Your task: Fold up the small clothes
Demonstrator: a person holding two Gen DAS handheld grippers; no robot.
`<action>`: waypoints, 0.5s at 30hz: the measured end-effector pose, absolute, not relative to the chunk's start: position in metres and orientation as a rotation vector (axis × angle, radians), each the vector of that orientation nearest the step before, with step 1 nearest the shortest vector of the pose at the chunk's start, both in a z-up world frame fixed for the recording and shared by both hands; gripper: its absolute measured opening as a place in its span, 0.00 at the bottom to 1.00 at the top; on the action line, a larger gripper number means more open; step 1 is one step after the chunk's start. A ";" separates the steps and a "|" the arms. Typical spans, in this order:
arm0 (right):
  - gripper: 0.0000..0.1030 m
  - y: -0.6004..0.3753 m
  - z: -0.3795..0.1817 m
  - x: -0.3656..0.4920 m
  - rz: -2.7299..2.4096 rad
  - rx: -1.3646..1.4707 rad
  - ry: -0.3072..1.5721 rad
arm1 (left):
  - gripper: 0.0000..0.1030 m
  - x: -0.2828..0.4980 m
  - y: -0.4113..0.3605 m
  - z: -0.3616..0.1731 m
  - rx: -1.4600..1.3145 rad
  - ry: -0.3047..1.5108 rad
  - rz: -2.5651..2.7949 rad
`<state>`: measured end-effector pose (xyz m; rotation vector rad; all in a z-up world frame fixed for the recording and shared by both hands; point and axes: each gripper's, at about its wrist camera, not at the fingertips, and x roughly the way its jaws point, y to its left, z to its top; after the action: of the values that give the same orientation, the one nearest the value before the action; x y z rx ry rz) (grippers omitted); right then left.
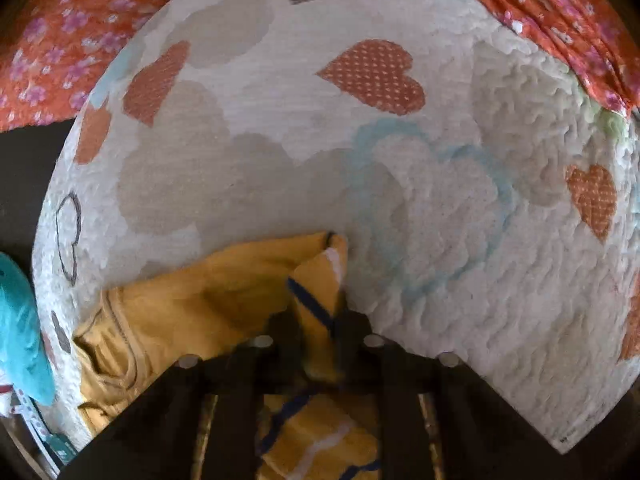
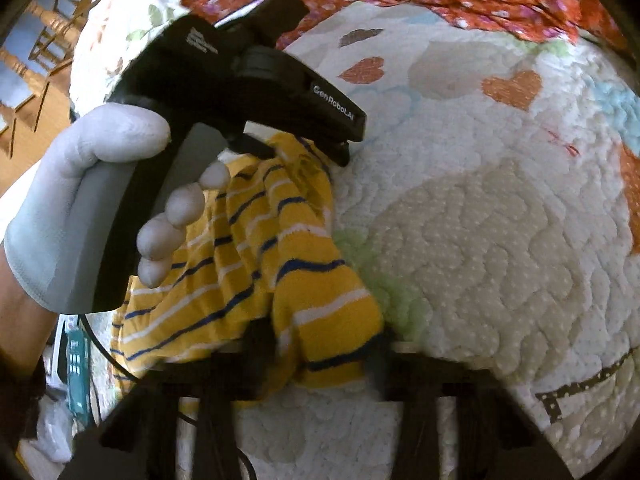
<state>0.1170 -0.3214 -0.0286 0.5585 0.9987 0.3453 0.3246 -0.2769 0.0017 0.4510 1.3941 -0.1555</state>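
A small yellow garment with navy and white stripes lies bunched on a quilted bedspread printed with hearts. In the left wrist view my left gripper points steeply down and is shut on a folded striped edge of the cloth. The right wrist view shows that same left gripper, held by a white-gloved hand, pinching the far edge of the garment. My right gripper is at the near edge, with a bunched striped fold clamped between its fingers.
Red floral fabric lies crumpled along the far side of the quilt. A teal soft item sits off the quilt's left edge. A wooden chair stands at the far left, and a cable hangs under the gloved hand.
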 end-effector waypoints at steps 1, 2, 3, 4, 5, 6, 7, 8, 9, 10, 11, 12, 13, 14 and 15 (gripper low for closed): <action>0.16 -0.320 -0.022 0.117 0.353 0.548 0.987 | 0.10 0.321 -0.270 0.012 0.420 1.373 -0.160; 0.15 -0.319 -0.016 0.117 0.364 0.534 0.976 | 0.10 0.318 -0.264 0.020 0.392 1.359 -0.163; 0.14 -0.316 -0.008 0.117 0.377 0.518 0.962 | 0.10 0.314 -0.254 0.031 0.352 1.344 -0.168; 0.14 -0.312 0.003 0.116 0.396 0.494 0.945 | 0.10 0.308 -0.241 0.046 0.303 1.322 -0.176; 0.14 -0.307 0.011 0.115 0.413 0.474 0.934 | 0.10 0.303 -0.228 0.060 0.264 1.302 -0.183; 0.14 -0.301 0.020 0.115 0.434 0.453 0.924 | 0.10 0.298 -0.212 0.074 0.225 1.283 -0.187; 0.14 -0.293 0.030 0.116 0.465 0.429 0.917 | 0.10 0.291 -0.193 0.088 0.181 1.264 -0.186; 0.14 -0.283 0.038 0.118 0.496 0.407 0.912 | 0.10 0.285 -0.175 0.099 0.141 1.250 -0.183; 0.13 -0.271 0.048 0.120 0.532 0.381 0.907 | 0.10 0.280 -0.157 0.110 0.096 1.237 -0.179; 0.13 -0.260 0.057 0.122 0.565 0.364 0.904 | 0.10 0.274 -0.133 0.120 0.042 1.222 -0.173; 0.13 -0.249 0.065 0.123 0.606 0.347 0.900 | 0.10 0.271 -0.111 0.128 -0.004 1.210 -0.165; 0.13 -0.234 0.074 0.124 0.650 0.326 0.898 | 0.10 0.266 -0.089 0.134 -0.052 1.199 -0.156; 0.13 -0.217 0.084 0.125 0.698 0.297 0.896 | 0.10 0.259 -0.064 0.139 -0.108 1.186 -0.145; 0.13 -0.201 0.092 0.125 0.738 0.276 0.898 | 0.10 0.252 -0.044 0.141 -0.151 1.174 -0.135; 0.13 -0.184 0.097 0.126 0.779 0.255 0.904 | 0.10 0.245 -0.023 0.144 -0.184 1.162 -0.121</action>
<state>0.1256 -0.1842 0.0974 0.2549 0.9041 0.7787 0.2449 -0.0227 0.1437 -0.1845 1.1622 -0.1207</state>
